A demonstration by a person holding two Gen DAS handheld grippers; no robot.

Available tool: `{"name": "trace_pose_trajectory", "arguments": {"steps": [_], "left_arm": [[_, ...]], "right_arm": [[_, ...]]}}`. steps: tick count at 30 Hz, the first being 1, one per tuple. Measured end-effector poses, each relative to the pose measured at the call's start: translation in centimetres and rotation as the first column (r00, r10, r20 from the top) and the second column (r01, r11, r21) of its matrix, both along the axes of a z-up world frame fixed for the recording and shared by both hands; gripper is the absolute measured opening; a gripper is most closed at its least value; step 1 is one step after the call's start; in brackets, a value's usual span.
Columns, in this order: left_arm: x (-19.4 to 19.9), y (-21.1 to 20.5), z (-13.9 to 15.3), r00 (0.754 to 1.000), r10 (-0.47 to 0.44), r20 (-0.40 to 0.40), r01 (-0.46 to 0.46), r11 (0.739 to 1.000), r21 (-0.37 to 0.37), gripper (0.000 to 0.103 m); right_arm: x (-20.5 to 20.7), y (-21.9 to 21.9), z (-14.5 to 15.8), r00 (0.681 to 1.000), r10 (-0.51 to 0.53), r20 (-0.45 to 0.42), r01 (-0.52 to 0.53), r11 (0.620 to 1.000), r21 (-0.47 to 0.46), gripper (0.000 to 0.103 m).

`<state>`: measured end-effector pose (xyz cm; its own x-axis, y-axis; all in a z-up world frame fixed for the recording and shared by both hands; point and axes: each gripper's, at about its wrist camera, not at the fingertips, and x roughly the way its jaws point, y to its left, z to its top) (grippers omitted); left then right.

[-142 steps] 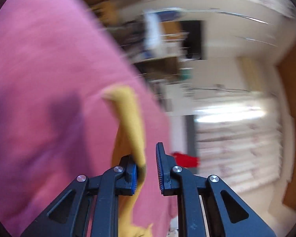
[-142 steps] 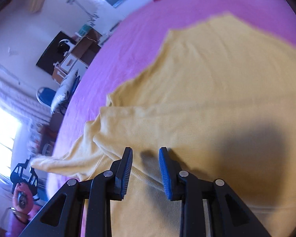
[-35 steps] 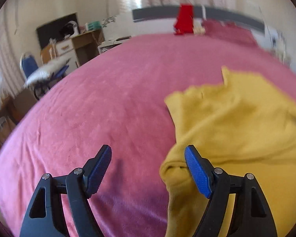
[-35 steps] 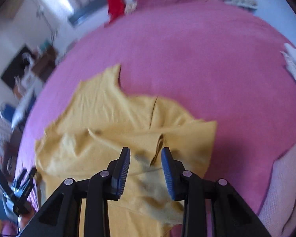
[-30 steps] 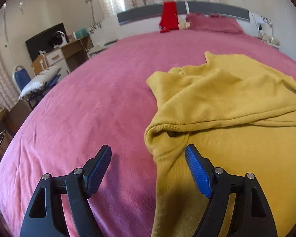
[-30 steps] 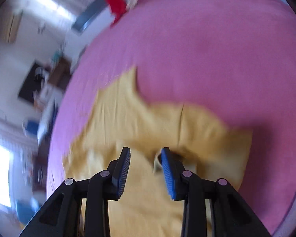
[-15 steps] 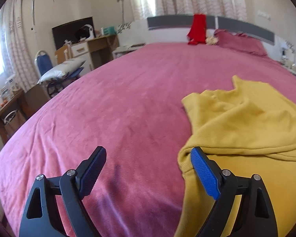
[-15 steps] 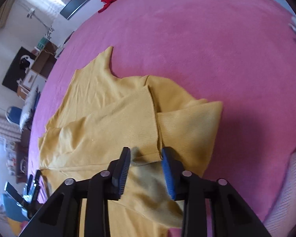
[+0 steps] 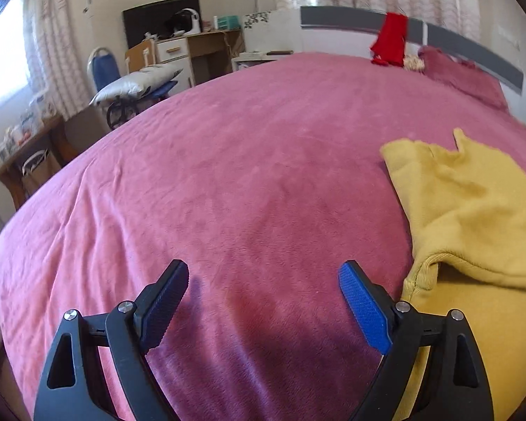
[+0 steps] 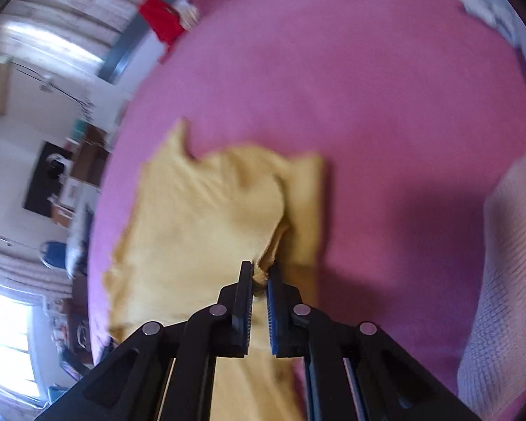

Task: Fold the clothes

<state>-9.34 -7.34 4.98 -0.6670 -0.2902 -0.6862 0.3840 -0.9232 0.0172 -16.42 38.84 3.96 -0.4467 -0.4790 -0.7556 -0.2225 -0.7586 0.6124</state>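
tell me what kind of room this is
Most likely a bedroom: a wide bed under a pink blanket, its headboard against the curtained wall, and a wooden desk beside it.

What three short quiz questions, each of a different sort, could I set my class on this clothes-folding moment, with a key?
1. True or false: the left gripper is shut on the yellow sweater.
2. Which gripper has cloth pinched between its pads? A) left B) right C) both
3. Fill in: the sweater lies on a ____ bedspread.

Key
1. False. Its jaws are wide apart over bare bedspread, and the sweater lies to their right.
2. B. The right gripper is closed on a fold of the yellow sweater.
3. Pink.
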Motion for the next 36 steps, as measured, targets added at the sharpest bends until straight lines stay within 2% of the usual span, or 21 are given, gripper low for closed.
{"name": "trace_pose_trajectory", "arguments": {"steps": [1,3,4,6,9,10,12,13,16,17,19,22,23,25,28,29,31,34,36], "left_arm": [[0.2,-0.1,0.4,1.000,0.003,-0.020,-0.003,1.000,0.012,0.090],[0.6,-0.4,1.2,0.998,0.010,-0.065,-0.008,0.999,0.034,0.090],[0.1,0.1,1.3,0.998,-0.015,-0.063,0.016,1.000,0.019,0.090],[-1.0,1.3,1.4,0.996,-0.077,-0.047,0.076,0.997,-0.021,0.090],[-2.7,3.1,1.6,0.986,-0.168,-0.020,0.166,0.983,-0.078,0.090],[-3.5,4.3,0.6,0.981,-0.186,0.056,0.194,0.959,-0.205,0.090],[-3.6,4.4,-0.2,0.983,-0.165,0.086,0.184,0.928,-0.324,0.090],[-3.6,4.3,-0.6,0.984,-0.151,0.094,0.176,0.911,-0.374,0.090],[-2.9,2.2,-0.2,0.990,-0.116,0.074,0.132,0.953,-0.272,0.090],[-2.6,1.5,-0.1,0.992,-0.104,0.068,0.117,0.966,-0.232,0.090],[-2.2,0.1,0.2,0.995,-0.078,0.057,0.086,0.985,-0.151,0.090],[-1.4,-2.1,0.6,0.998,-0.039,0.044,0.040,0.999,-0.026,0.090],[-1.2,-2.8,0.7,0.999,-0.025,0.041,0.025,1.000,0.016,0.090],[-0.7,-4.2,1.0,0.999,0.002,0.037,-0.006,0.995,0.099,0.090],[1.5,-5.0,-0.3,0.999,0.031,0.025,-0.036,0.965,0.261,0.090],[2.7,-5.1,-0.6,0.999,0.045,0.008,-0.045,0.955,0.293,0.090],[5.3,-4.9,-0.8,0.998,0.060,-0.036,-0.045,0.942,0.332,0.090],[8.4,-4.3,-0.8,0.994,0.049,-0.094,-0.016,0.944,0.329,0.090],[10.1,-4.0,-0.9,0.992,0.041,-0.121,0.000,0.948,0.317,0.090]], "right_arm": [[-0.4,0.0,-1.4,0.999,0.004,0.041,-0.004,1.000,0.003,0.009],[0.0,0.5,-1.7,0.999,-0.024,0.026,0.025,0.999,-0.045,0.012],[0.1,0.5,-1.5,0.999,-0.029,0.021,0.030,0.999,-0.043,0.013],[0.3,0.5,-0.4,0.998,-0.063,0.006,0.063,0.996,0.060,0.014],[1.5,-0.4,2.6,0.987,-0.126,-0.103,0.148,0.960,0.238,0.021],[1.9,-1.0,3.8,0.980,-0.126,-0.157,0.166,0.946,0.278,0.021],[2.1,-2.5,5.5,0.967,-0.080,-0.242,0.155,0.939,0.307,0.024],[1.8,-3.8,6.2,0.961,-0.025,-0.274,0.115,0.942,0.315,0.026],[-0.4,-9.1,5.7,0.950,0.197,-0.243,-0.096,0.923,0.372,0.027],[-1.3,-10.2,5.2,0.945,0.237,-0.223,-0.137,0.911,0.388,0.027],[-1.9,-12.6,4.4,0.935,0.295,-0.197,-0.202,0.899,0.389,0.027],[-2.2,-15.2,3.5,0.929,0.316,-0.192,-0.239,0.909,0.341,0.027],[-2.2,-15.8,3.5,0.927,0.322,-0.191,-0.254,0.916,0.310,0.027],[-1.4,-18.5,3.4,0.903,0.380,-0.200,-0.355,0.923,0.150,0.027],[-1.3,-24.4,2.6,0.866,0.469,-0.174,-0.477,0.879,0.000,0.027],[-1.3,-26.3,2.3,0.850,0.499,-0.168,-0.513,0.857,-0.051,0.027],[-1.4,-30.4,1.2,0.834,0.539,-0.118,-0.548,0.834,-0.069,0.027],[-2.5,-33.6,-0.5,0.873,0.485,-0.058,-0.488,0.868,-0.096,0.027],[-3.2,-34.2,-1.5,0.915,0.401,-0.047,-0.403,0.898,-0.177,0.029]]}}
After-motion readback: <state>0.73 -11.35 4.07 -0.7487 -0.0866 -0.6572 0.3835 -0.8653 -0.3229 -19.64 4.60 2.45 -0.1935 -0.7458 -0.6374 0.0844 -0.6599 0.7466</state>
